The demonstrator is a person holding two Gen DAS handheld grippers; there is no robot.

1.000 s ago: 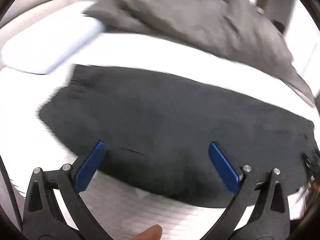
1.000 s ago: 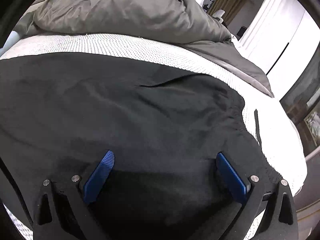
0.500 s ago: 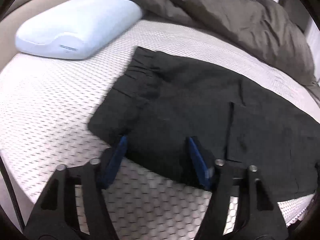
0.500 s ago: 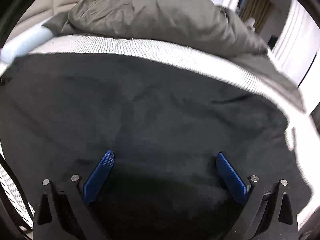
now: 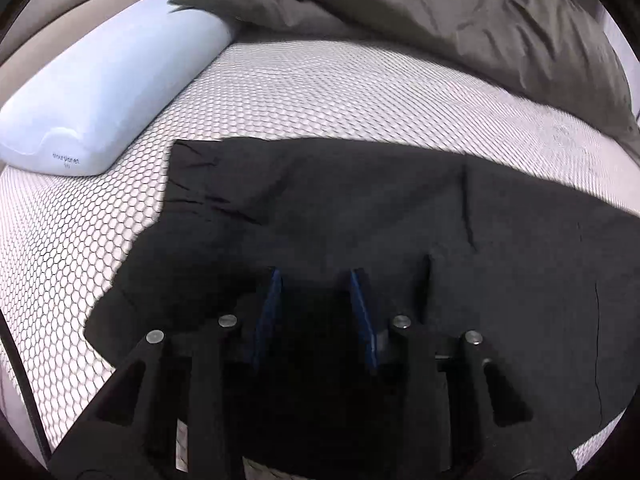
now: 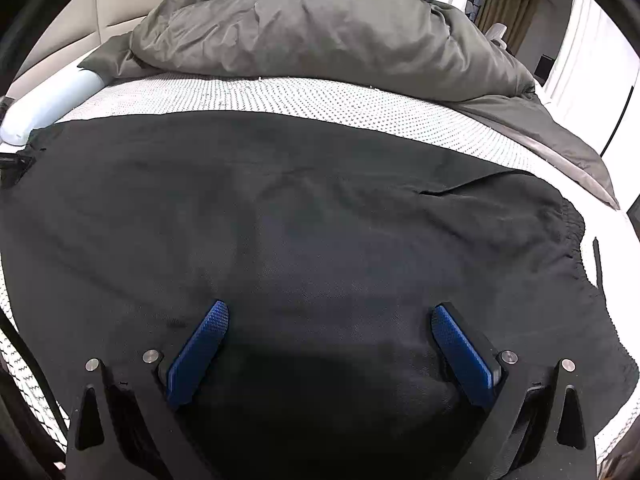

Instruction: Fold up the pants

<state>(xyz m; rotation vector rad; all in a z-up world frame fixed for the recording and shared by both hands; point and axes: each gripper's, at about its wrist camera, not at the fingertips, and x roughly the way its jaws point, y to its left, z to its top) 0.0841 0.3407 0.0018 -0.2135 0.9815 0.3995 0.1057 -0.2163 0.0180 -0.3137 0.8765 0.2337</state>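
The black pants (image 5: 360,216) lie flat across the mattress (image 5: 320,92), between me and the grey duvet (image 6: 320,28); my left gripper (image 5: 316,308) is closing over their near edge with cloth between the blue pads, and I should pinch both layers before lifting. A second ago its jaws stood wide; now they are narrow and lower. My right gripper (image 6: 328,336) hovers over the cloth, jaws wide, holding nothing.
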